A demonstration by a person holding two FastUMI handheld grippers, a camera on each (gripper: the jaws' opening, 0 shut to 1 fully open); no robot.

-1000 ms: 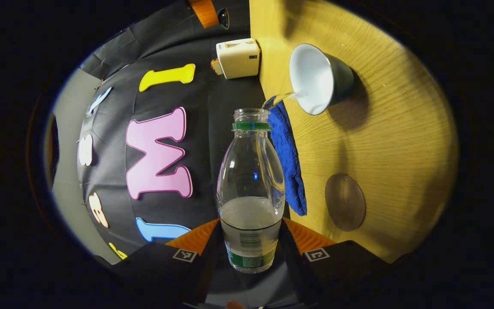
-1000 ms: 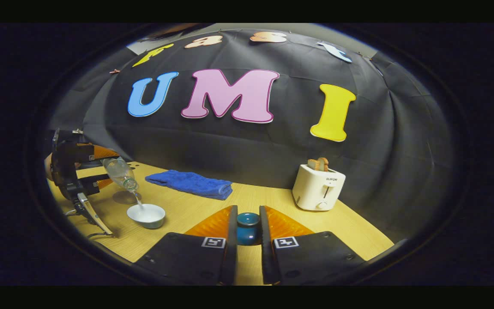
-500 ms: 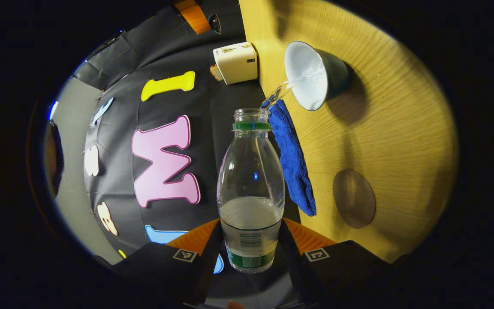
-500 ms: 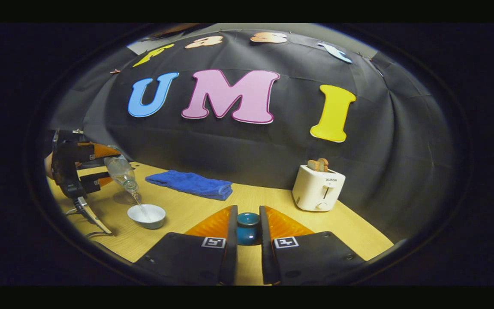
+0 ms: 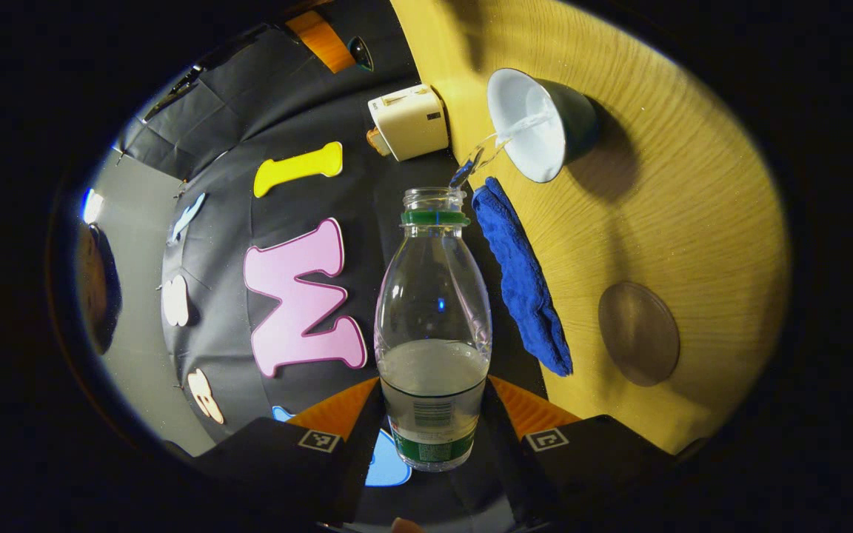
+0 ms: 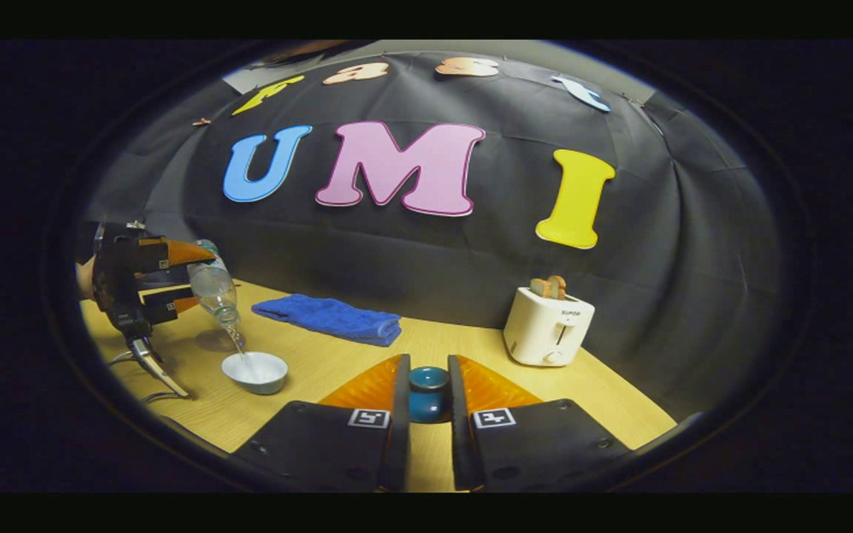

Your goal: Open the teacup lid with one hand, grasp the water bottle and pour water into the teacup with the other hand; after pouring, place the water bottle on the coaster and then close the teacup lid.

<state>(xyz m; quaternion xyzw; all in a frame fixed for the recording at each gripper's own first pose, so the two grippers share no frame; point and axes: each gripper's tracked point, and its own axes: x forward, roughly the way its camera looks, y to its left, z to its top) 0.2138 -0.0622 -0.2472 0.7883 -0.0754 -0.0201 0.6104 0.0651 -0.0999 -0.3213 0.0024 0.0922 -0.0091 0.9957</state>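
Note:
My left gripper (image 5: 432,414) is shut on a clear water bottle (image 5: 432,326) with a green neck ring, tipped mouth-down. A thin stream of water runs from its mouth into the open teacup (image 5: 534,126), white inside and dark outside, on the wooden table (image 5: 663,207). A round brown coaster (image 5: 638,333) lies beside the cup. In the right gripper view the left gripper (image 6: 175,277) tilts the bottle (image 6: 213,287) over the teacup (image 6: 255,371). My right gripper (image 6: 428,396) is shut on the blue teacup lid (image 6: 427,392), held above the table.
A folded blue towel (image 6: 332,317) lies at the table's back edge against the black cloth wall. A white toaster (image 6: 549,331) with bread in it stands at the back right. A thin metal stand (image 6: 149,366) sits left of the cup.
The left gripper has tilted the bottle steeper and lifted it a little; water keeps streaming into the teacup. The right gripper holds still with the lid.

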